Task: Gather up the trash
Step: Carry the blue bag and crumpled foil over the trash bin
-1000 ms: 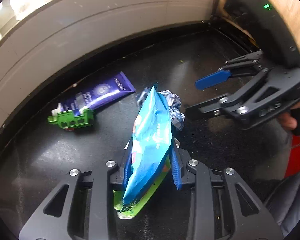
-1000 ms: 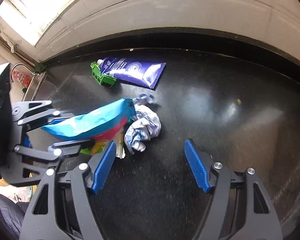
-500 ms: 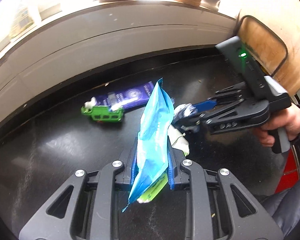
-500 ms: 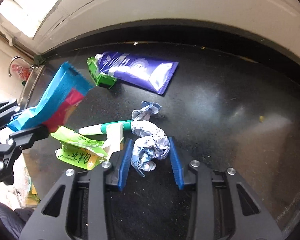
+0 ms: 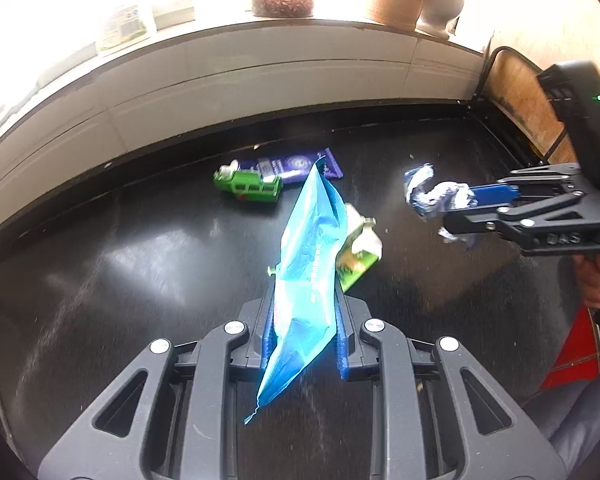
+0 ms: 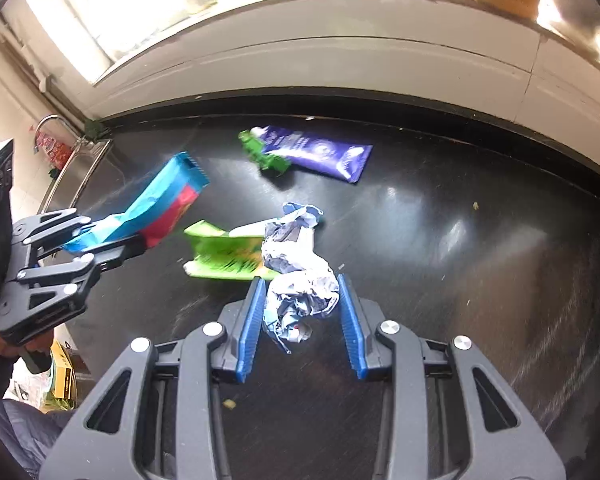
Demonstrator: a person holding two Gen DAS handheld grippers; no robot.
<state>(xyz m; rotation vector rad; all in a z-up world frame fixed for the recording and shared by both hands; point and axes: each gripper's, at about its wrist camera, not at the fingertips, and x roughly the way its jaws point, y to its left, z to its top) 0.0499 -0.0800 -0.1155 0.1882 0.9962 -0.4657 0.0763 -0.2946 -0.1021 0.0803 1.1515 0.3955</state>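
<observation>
My left gripper (image 5: 302,304) is shut on a blue snack wrapper (image 5: 306,264) and holds it above the black counter (image 5: 120,280); it also shows in the right wrist view (image 6: 156,208). My right gripper (image 6: 302,280) is shut on a crumpled blue-white paper wad (image 6: 300,280), lifted off the counter, also seen in the left wrist view (image 5: 436,196). A green wrapper (image 6: 224,256) lies on the counter below. A purple tube (image 6: 320,152) and a green toy truck (image 6: 264,152) lie further back.
A pale tiled wall (image 5: 260,76) with a window sill holding jars bounds the far side. A wooden board (image 5: 524,100) leans at the right. A steel sink with a tap (image 6: 72,164) lies at the left in the right wrist view.
My right gripper closed on the paper wad and lifted it to the right. My left gripper raised the blue wrapper, leaving the green wrapper on the counter.
</observation>
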